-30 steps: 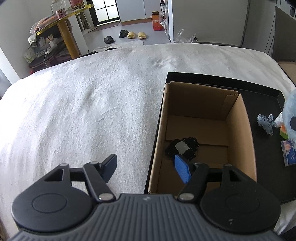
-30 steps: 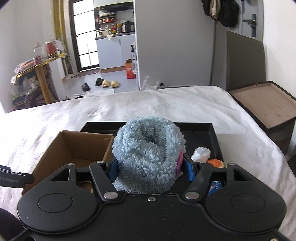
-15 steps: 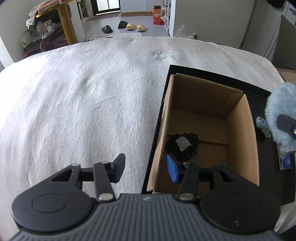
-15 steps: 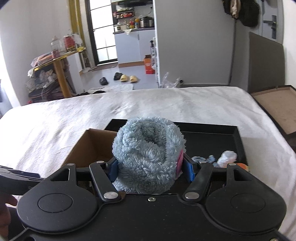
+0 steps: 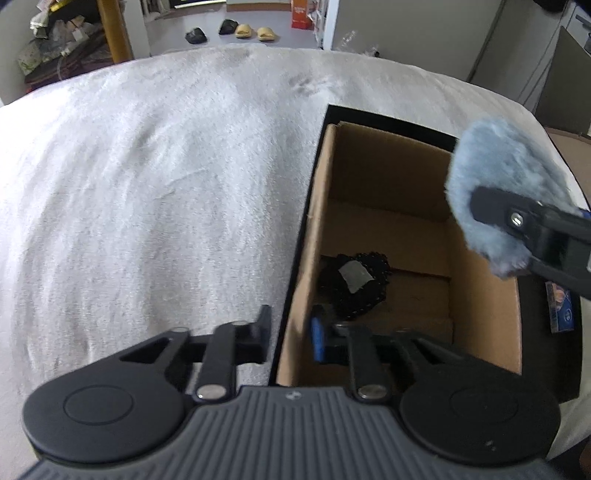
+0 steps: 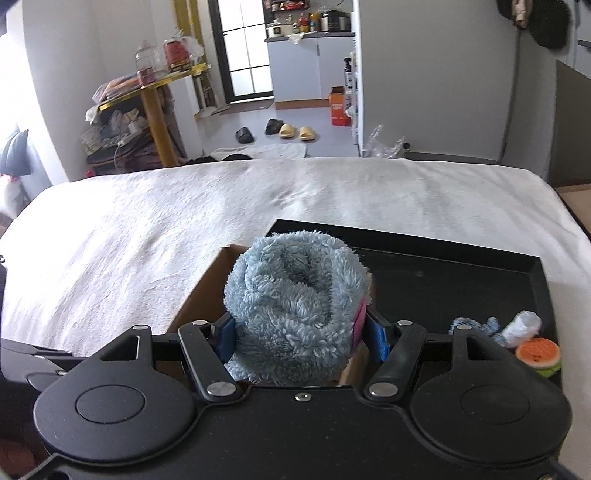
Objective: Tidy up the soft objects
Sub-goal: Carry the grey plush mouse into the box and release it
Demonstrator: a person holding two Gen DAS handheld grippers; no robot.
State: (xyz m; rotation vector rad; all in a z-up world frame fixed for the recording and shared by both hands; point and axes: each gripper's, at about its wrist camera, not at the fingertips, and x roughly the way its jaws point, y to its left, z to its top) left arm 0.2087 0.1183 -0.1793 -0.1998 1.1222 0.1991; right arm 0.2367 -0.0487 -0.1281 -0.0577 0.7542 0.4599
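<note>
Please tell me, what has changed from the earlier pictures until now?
The left gripper has just been closing its fingers on a side wall of the cardboard box. The right gripper carried the fluffy blue roll leftward, over the box's edge. Unchanged: its grip, and the black item inside the box.

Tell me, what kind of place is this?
Most likely a small lived-in flat. A wide surface under a white fleecy cover, probably a bed, fills the foreground; pairs of black and tan slippers lie on the floor beyond, and a kitchen counter crowded with bottles and pots shows behind them.
</note>
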